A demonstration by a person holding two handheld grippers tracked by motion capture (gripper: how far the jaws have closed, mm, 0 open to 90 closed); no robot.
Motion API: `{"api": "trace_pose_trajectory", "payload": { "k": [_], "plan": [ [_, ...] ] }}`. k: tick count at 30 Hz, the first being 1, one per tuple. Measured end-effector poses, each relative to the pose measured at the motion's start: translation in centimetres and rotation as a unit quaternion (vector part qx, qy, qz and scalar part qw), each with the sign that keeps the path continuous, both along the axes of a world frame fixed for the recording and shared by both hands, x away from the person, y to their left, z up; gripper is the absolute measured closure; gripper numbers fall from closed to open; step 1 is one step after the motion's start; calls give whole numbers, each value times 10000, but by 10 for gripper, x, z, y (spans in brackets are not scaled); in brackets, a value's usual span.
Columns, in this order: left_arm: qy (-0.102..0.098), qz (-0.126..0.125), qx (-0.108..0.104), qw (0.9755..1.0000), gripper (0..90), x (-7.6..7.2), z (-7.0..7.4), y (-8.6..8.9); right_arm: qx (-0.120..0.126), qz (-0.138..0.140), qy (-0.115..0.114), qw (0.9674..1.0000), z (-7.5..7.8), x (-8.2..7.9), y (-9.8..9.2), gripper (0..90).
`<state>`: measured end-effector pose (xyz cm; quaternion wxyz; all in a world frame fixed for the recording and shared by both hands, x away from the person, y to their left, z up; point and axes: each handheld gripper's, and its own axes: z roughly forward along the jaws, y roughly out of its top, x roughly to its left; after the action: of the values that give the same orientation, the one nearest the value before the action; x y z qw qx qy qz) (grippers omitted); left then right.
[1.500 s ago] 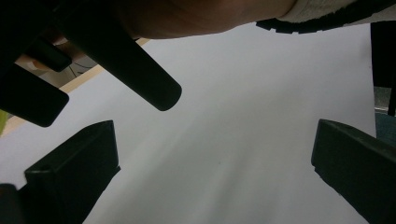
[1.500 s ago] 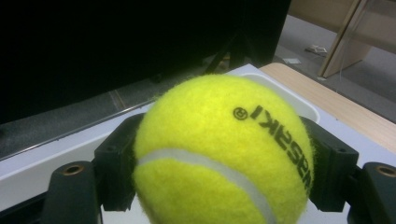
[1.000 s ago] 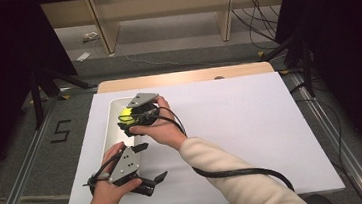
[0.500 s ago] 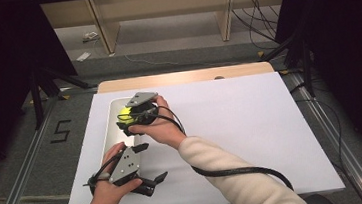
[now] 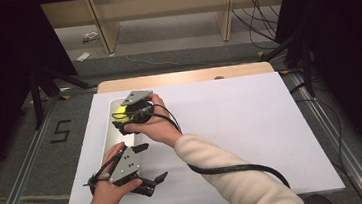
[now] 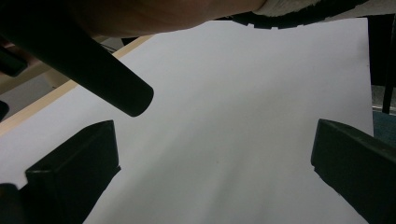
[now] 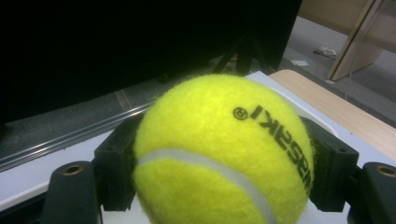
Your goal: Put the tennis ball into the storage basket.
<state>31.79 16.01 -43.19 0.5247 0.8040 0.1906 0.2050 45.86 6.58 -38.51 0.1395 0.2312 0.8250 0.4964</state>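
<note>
We see a person at a table (image 5: 246, 69) covered by a white sheet (image 5: 251, 125), with one two-jaw gripper in each hand. The right gripper (image 5: 129, 118) is at the far left part of the sheet, and its jaws are clamped on a yellow tennis ball (image 7: 222, 154). In the right gripper view the ball sits between the two black jaws, which press it from both sides, and we can read black printed letters and a white seam on its felt. In the high view the ball (image 5: 131, 115) appears as a small yellow spot under the right hand (image 5: 154, 127), which is wrapped around the gripper body from the near side. Ball and gripper are above a pale oblong tray (image 5: 113, 126) that lies on the sheet near its left edge; we cannot tell if the ball touches the tray or hangs a little over it. The left gripper (image 5: 152, 165) is nearer to the person, low over the front left part of the sheet, and its jaws stand wide apart with nothing between them. In the left gripper view the two black jaws rise at the left and right of the picture, with plain white sheet between them and the right forearm in its cream sleeve (image 6: 299, 4) crossing at the top. The left hand (image 5: 109, 186) holds its gripper from behind. A thick black cable (image 5: 235, 168) runs from the right gripper along the sleeve.
</note>
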Motion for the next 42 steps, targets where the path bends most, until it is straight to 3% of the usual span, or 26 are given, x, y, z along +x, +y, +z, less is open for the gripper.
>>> {"api": "trace_pose_trajectory", "payload": {
  "k": [42],
  "plan": [
    [6,-31,28,10000,6,-1,0,0,-215,161,157,9995,-11,7,19,265]
  ]
}}
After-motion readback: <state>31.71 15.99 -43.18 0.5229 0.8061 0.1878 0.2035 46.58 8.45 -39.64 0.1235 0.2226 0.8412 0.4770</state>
